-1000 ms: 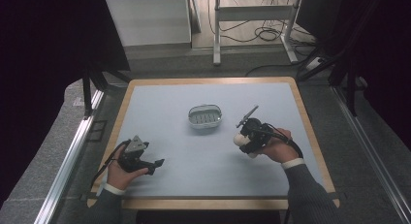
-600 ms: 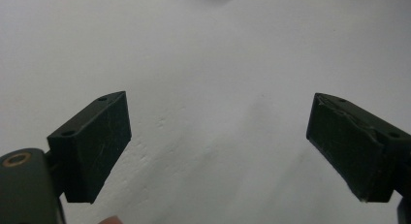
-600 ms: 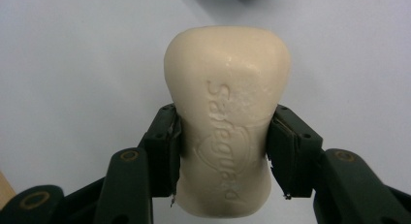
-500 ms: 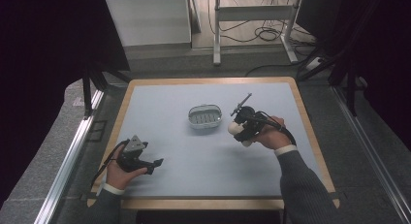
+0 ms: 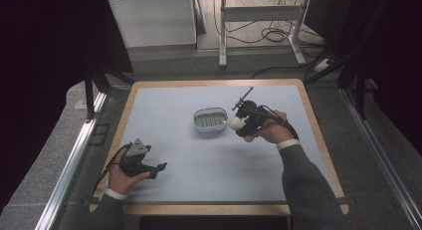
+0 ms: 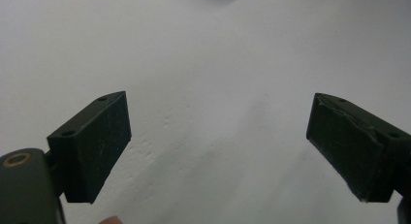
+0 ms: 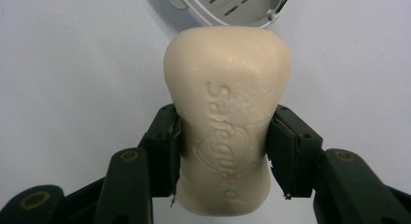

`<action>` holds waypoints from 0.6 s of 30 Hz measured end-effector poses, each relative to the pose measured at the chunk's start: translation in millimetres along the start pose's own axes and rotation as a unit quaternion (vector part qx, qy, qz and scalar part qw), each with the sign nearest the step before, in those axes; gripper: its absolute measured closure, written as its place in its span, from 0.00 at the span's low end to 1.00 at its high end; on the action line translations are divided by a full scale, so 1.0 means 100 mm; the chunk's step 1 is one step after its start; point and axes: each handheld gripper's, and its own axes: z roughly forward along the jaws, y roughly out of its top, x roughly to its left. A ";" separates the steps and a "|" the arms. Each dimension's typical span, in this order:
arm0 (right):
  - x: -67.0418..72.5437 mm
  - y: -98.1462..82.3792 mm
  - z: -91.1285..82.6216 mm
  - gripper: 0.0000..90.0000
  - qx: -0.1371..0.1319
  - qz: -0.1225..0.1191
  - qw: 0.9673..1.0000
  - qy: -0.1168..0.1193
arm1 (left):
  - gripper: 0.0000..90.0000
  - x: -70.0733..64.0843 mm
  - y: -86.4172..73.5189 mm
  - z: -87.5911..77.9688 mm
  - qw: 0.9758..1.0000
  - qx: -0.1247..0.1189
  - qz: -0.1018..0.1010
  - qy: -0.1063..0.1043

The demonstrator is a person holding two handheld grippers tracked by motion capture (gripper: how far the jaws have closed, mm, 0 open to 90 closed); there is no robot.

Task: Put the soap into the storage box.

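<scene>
1. Right gripper (image 5: 239,124) pinches a cream, waisted bar of soap (image 7: 228,122) across its narrow middle; both pads press the sides.
2. Right hand (image 5: 271,130) reaches in from the table's right side, sleeved forearm angled up and left, gripper pointing left.
3. Soap is held off the pale grey table top (image 5: 219,165), just beside the right rim of the small clear oval soap dish with slotted floor (image 5: 210,119); in the right gripper view the dish lies just past the soap's far end.
4. Left gripper (image 5: 158,169) has its jaws spread wide with nothing between them.
5. Left hand (image 5: 127,172) rests low at the near-left of the table, gripper pointing right, well apart from the dish.
</scene>
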 end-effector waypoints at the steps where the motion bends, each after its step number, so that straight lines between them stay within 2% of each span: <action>1: -0.01 0.02 0.00 0.56 0.000 0.000 1.000 0.000 | 0.10 0.00 0.00 0.00 1.000 0.000 0.000 0.000; 12: -0.09 0.17 0.06 0.56 0.000 -0.009 1.000 0.002 | 0.10 0.00 0.00 0.00 1.000 0.000 0.000 0.000; 18: -0.14 0.27 0.10 0.56 -0.008 -0.014 1.000 0.002 | 0.10 0.00 0.00 0.01 1.000 0.002 0.000 -0.001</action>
